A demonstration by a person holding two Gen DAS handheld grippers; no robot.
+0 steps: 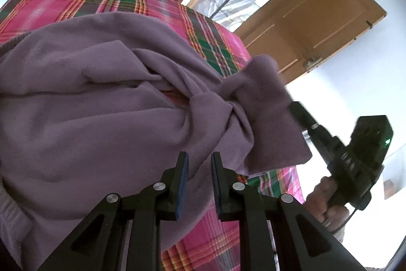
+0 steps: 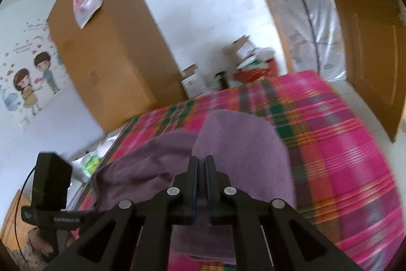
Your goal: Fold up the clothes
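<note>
We hold our left hand-held gripper [image 1: 199, 159] level and pointing forward, its two blue-padded fingers [image 1: 183, 178] standing apart with a clear gap between them; nothing is pinched there. In the same left wrist view our right hand-held gripper [image 1: 295, 108] reaches in from the right edge, tilted up and to the left, and our right hand [image 1: 326, 202] wraps its handle from below, fingers curled round it. In the right wrist view that gripper's pads sit nearly together, clamped on a fold of the purple garment [image 2: 243, 139]. At the lower left of that view our left hand [image 2: 40, 243] grips the other tool's handle.
</note>
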